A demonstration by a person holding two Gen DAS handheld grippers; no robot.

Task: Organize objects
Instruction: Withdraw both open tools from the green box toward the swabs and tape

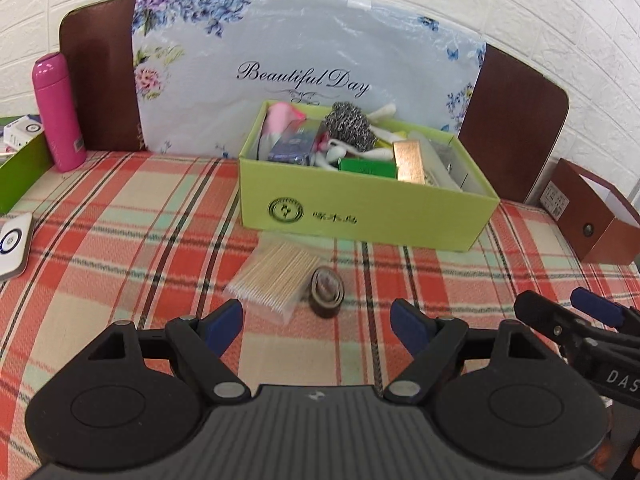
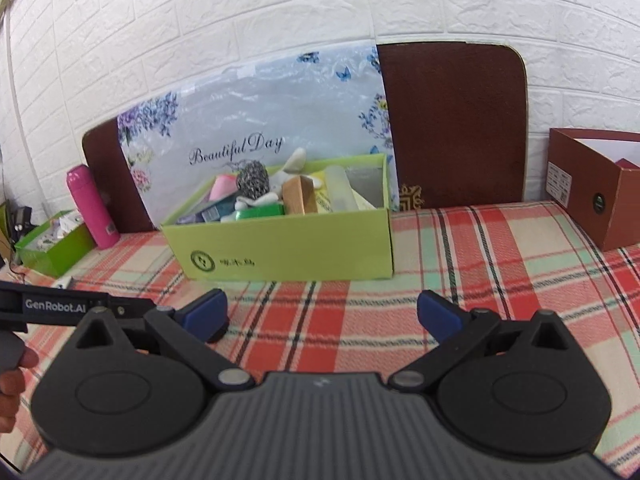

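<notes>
One swab pack (image 1: 276,278), one tape roll (image 1: 327,290), one box (image 1: 360,212).

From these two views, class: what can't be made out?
- Lower contents of the green box: hidden by its front wall, both views.
- Brown box interior: cut off at the right edge.
- Tape roll and cotton swabs: unseen from the right wrist.

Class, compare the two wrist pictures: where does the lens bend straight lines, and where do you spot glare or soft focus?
Left wrist view: the brick wall curves strongly toward the corners; glare washes over the plastic-wrapped floral board; the cotton swabs look slightly soft. Right wrist view: wall courses bow the same way, sheen on the floral board, dark vignette at the corners.
</notes>
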